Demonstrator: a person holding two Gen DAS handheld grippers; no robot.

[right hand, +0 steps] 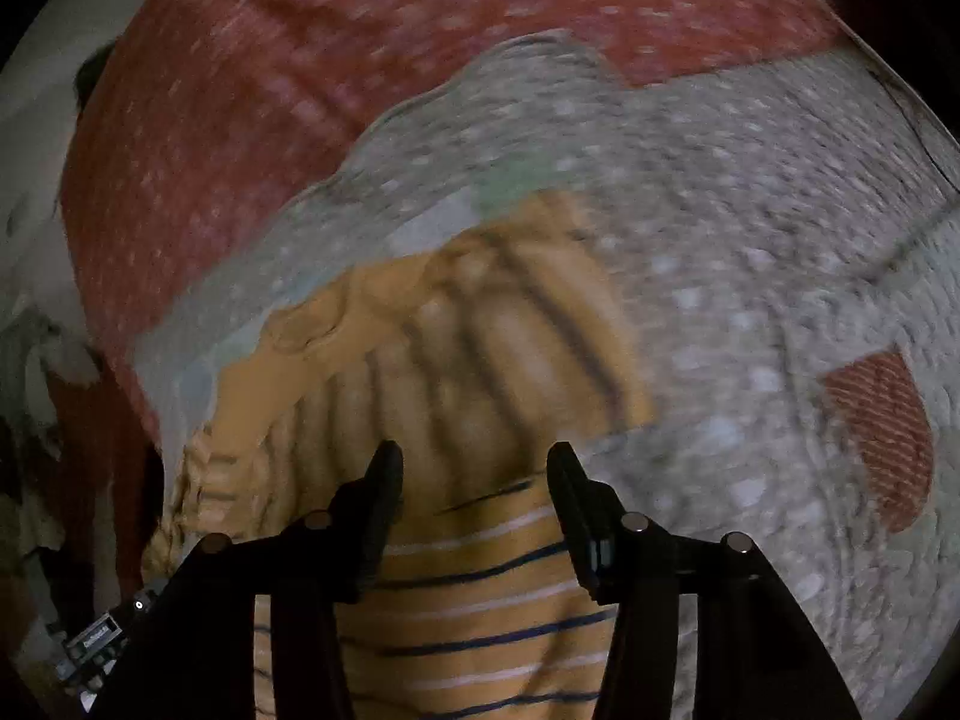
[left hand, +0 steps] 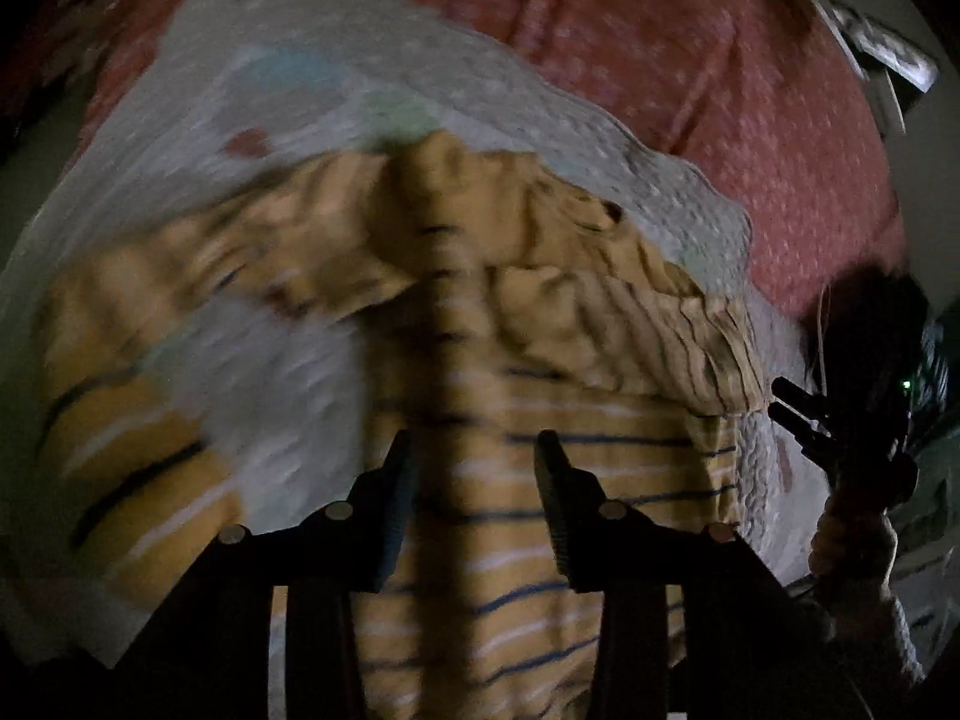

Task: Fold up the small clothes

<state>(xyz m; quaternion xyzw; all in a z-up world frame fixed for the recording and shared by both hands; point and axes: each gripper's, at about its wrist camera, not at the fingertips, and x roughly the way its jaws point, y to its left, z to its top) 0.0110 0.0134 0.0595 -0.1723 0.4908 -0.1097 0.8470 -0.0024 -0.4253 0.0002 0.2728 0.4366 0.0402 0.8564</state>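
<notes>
We see the striped yellow garment [left hand: 540, 540] bunched on a grey quilted blanket [left hand: 360, 96] over the red bedspread [left hand: 690, 48], lying right under both tools, left tool [left hand: 474, 468] and right tool [right hand: 474, 474] each spread apart with nothing pinched.

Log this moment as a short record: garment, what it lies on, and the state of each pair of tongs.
garment: yellow striped garment, crumpled, with navy and white stripes
surface: grey dotted quilt over a red dotted bedspread
left tongs: open above the garment, nothing gripped
right tongs: open above the garment, nothing gripped
fold status: not neatly folded yet
image quality: dim, partly motion-blurred
</notes>
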